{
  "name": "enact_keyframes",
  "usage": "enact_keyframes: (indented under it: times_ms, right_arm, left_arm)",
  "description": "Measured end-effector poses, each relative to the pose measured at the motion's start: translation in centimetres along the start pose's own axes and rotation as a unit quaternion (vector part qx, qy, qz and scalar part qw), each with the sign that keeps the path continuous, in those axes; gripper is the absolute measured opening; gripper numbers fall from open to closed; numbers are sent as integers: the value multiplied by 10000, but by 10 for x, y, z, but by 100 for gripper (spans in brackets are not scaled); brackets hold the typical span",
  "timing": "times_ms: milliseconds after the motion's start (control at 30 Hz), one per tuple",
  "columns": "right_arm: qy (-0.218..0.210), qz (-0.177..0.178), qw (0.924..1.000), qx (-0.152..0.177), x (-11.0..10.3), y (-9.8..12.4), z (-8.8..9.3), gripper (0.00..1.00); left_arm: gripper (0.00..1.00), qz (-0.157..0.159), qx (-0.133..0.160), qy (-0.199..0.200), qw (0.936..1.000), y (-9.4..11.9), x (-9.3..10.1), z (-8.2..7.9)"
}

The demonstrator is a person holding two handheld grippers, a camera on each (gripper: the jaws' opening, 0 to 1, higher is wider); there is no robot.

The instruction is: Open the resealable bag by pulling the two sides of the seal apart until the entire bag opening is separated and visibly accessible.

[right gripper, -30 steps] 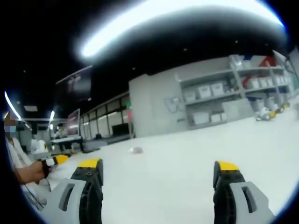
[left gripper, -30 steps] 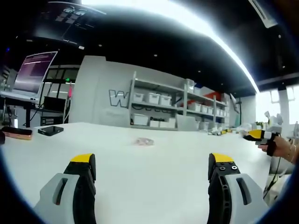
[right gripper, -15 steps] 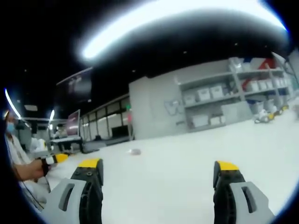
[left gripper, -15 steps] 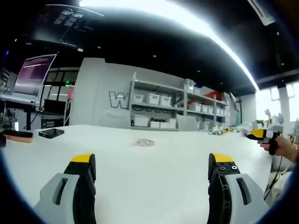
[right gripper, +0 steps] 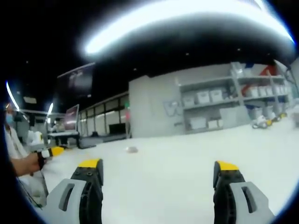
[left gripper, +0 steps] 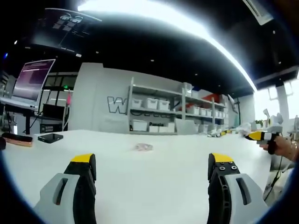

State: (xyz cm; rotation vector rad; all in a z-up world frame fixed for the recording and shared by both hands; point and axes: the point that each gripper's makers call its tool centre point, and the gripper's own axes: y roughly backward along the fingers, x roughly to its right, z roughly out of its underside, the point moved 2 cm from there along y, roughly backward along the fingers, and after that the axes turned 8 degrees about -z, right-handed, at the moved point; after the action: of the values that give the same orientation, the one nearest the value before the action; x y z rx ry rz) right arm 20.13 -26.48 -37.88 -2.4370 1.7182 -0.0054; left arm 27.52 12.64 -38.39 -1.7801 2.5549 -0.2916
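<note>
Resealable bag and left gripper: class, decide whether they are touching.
Apart. In the left gripper view the left gripper stands open, with bare white table between its jaws, and the small resealable bag lies farther off on the table.

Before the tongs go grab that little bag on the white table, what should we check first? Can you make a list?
1. Left tongs open: ok, jaws wide apart with nothing between them.
2. Right tongs open: ok, also wide apart with nothing held.
3. Bag in sight: ok, it lies flat on the white table, far ahead of both tongs; it also shows in the right gripper view.
4. Tongs touching the bag: not ok, both are well short of it.
5. Which edge has the seal: cannot tell, the bag is too small and blurry.
6. Path to the bag: ok, bare tabletop between; the phone sits off to the side.
</note>
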Motion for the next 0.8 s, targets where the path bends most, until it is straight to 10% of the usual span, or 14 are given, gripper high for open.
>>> enact_keyframes:
  times_ms: [800]
  right_arm:
    - [-51, -133, 9998, -162, 0, 2, 4, 100]
  left_arm:
    - [98, 101, 298, 168, 9994, 5, 6, -12]
